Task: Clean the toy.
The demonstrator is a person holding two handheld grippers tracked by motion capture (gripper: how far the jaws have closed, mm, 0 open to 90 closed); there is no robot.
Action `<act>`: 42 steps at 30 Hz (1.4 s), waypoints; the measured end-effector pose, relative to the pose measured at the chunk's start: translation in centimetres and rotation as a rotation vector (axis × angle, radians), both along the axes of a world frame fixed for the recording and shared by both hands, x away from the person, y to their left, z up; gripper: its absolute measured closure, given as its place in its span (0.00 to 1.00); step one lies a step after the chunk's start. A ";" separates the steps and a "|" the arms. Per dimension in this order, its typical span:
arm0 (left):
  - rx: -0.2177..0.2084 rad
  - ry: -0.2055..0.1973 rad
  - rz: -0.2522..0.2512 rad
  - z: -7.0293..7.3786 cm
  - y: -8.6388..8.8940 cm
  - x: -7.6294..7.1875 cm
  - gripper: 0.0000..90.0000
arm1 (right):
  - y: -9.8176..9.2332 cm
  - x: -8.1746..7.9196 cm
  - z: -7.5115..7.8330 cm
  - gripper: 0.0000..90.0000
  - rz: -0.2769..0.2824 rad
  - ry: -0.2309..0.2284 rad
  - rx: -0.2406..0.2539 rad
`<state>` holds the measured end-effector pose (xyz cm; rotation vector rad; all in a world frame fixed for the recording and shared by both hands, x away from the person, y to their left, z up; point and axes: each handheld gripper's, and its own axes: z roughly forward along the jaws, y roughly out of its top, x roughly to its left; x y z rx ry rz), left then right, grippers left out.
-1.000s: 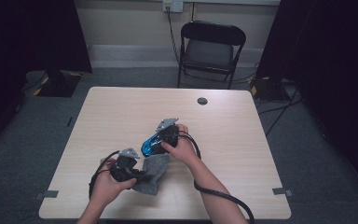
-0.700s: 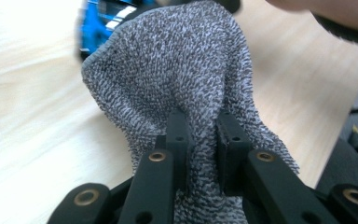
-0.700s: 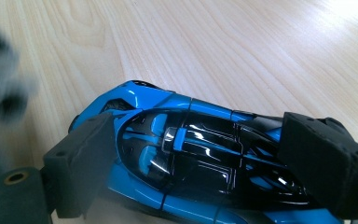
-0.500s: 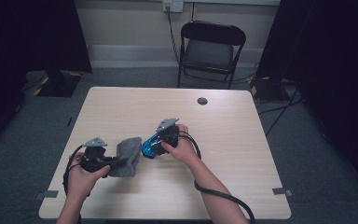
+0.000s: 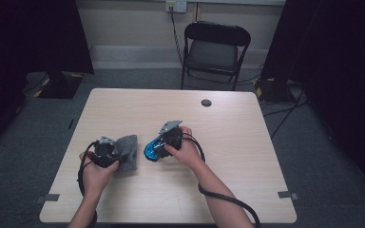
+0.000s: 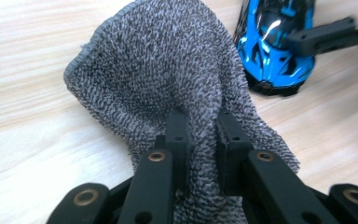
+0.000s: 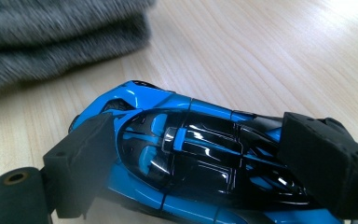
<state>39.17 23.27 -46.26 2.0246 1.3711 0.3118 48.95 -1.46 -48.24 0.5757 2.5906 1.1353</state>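
Note:
A blue and black toy car (image 5: 150,151) sits near the middle of the wooden table (image 5: 237,142), with my right gripper (image 5: 163,144) shut across it. In the right gripper view, the pads (image 7: 81,161) press both sides of the car (image 7: 186,140), and my right gripper (image 7: 204,163) spans its roof. My left gripper (image 5: 111,153) is shut on a grey terry cloth (image 5: 128,151), which lies bunched just left of the car. In the left gripper view, my left gripper (image 6: 203,125) pinches a fold of the cloth (image 6: 168,60); the car (image 6: 272,44) lies beyond it.
A small black round disc (image 5: 206,102) lies on the far part of the table. A black folding chair (image 5: 216,47) stands behind the table. Black cables (image 5: 228,202) trail from both grippers over the near edge.
My left gripper has carried the cloth to the left and a little farther up the table, away from under the car's front. The right gripper and the car have kept still.

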 end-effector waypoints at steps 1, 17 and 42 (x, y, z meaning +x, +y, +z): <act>0.009 0.006 -0.018 -0.1 -0.4 0.1 0.87 | 0.0 0.0 0.0 0.12 0.000 0.000 0.000; 0.005 0.094 -0.116 -0.8 -3.4 -0.2 0.87 | 0.0 0.0 0.0 0.12 -0.002 0.002 0.002; -0.053 0.148 -0.301 -0.6 -8.4 -2.5 0.87 | 0.1 0.0 0.1 0.12 -0.002 0.005 -0.007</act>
